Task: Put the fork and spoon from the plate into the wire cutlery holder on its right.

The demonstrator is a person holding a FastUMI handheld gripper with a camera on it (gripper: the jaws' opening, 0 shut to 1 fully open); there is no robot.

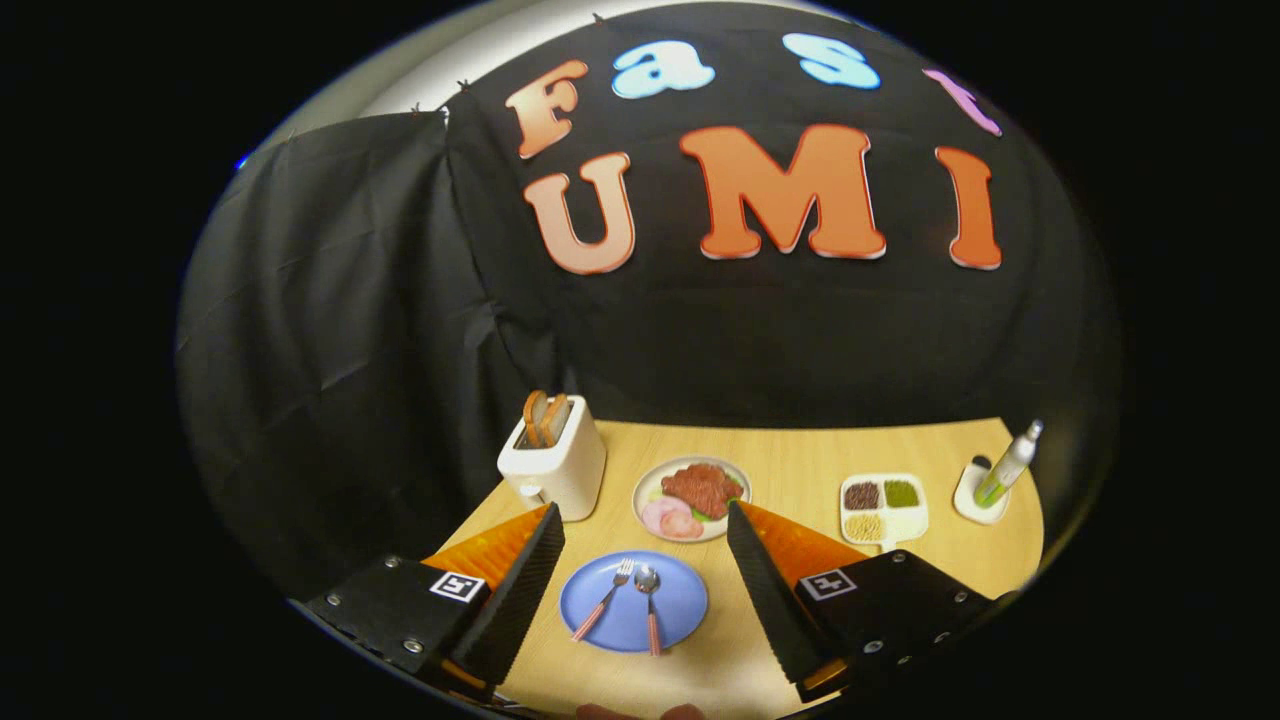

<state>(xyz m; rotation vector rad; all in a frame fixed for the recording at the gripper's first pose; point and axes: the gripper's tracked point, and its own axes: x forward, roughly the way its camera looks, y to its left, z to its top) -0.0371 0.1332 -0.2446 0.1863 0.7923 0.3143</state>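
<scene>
The gripper (645, 525) is held wide open and empty above the table (780, 450), nothing gripped, apparently lined up for a first pick. Between its fingers a blue plate (680, 605) is seen, with the fork (605, 598) and spoon (650, 605) laid side by side, handles nearest. Just beyond, a plate of food (645, 490) is set; a toaster (553, 462) holding bread stands to its left. To the right, a divided tray (905, 518) of grains and a spray bottle (1008, 465) on a small dish are noted.

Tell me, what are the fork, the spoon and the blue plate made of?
The fork and spoon look like shiny metal heads on pinkish, probably plastic, handles. The blue plate looks matte, likely plastic or glazed ceramic. The open gripper hovers above them.
</scene>
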